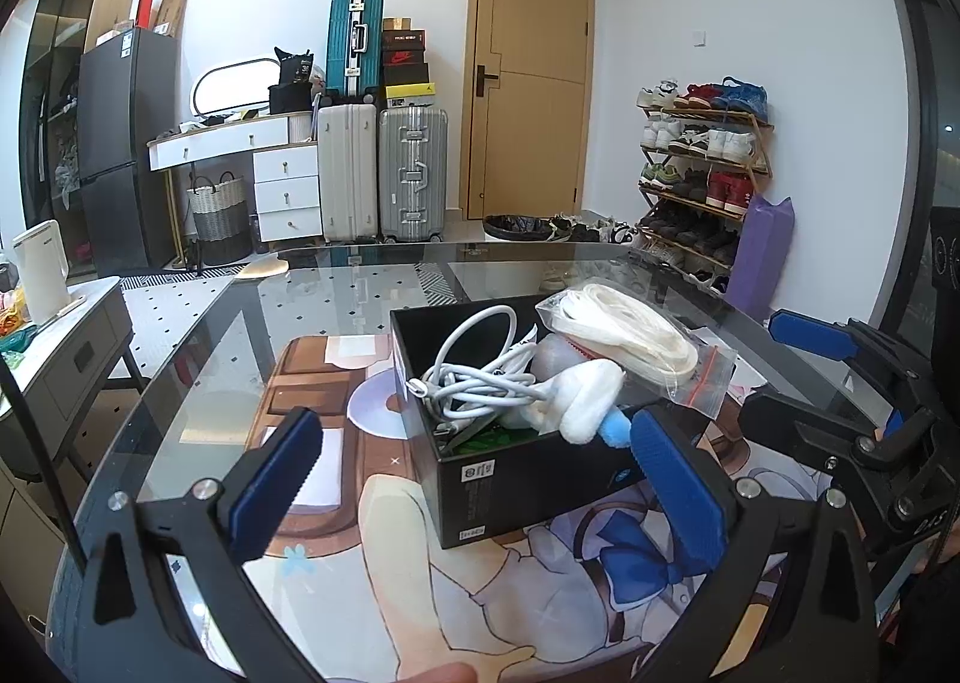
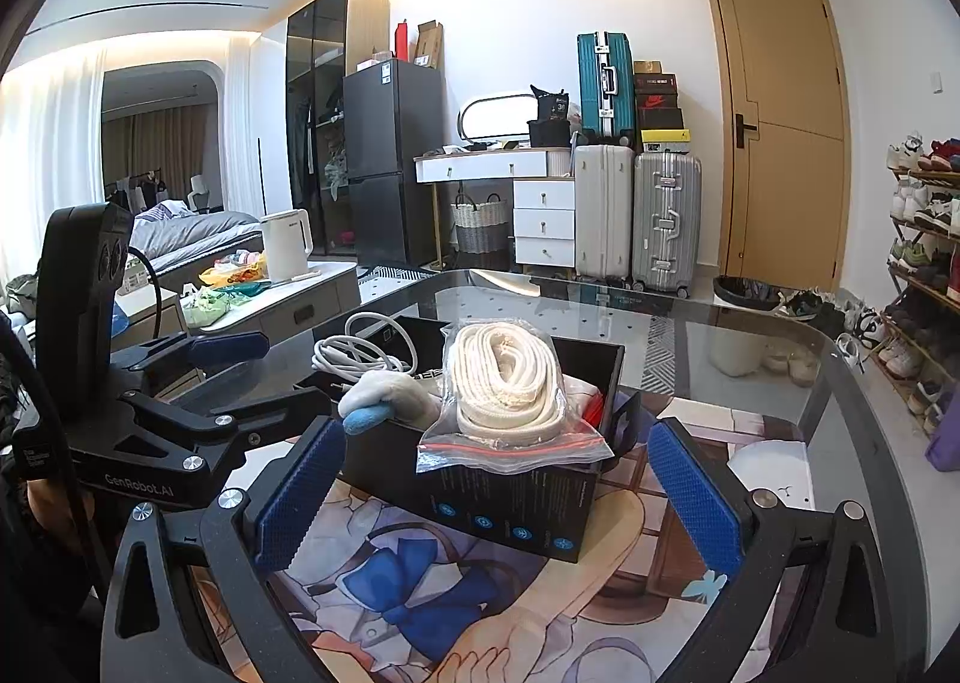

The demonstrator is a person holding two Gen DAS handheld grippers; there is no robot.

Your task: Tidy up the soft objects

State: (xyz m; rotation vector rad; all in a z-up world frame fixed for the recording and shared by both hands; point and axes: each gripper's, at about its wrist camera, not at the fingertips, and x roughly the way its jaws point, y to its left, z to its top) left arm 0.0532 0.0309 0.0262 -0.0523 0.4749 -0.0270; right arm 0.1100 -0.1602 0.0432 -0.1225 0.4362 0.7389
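Observation:
A black open box [image 1: 528,479] [image 2: 516,509] stands on the printed mat on the glass table. Inside lie a coiled white cable [image 1: 474,377] [image 2: 360,350], a white and blue plush toy [image 1: 591,401] [image 2: 384,398] and a clear zip bag of white rope [image 1: 636,341] [image 2: 510,401] resting across the box's rim. My left gripper [image 1: 480,491] is open in front of the box, nothing between its fingers. My right gripper [image 2: 498,497] is open too, its fingers either side of the box's near corner. Each gripper shows in the other's view, the right [image 1: 852,383] and the left [image 2: 180,383].
The mat [image 1: 420,593] [image 2: 480,611] covers the near part of the glass table [image 1: 300,287] [image 2: 750,347]. A side table with a white kettle [image 1: 39,275] [image 2: 288,245] stands to the left. Suitcases [image 1: 384,179], a door and a shoe rack [image 1: 702,173] lie beyond.

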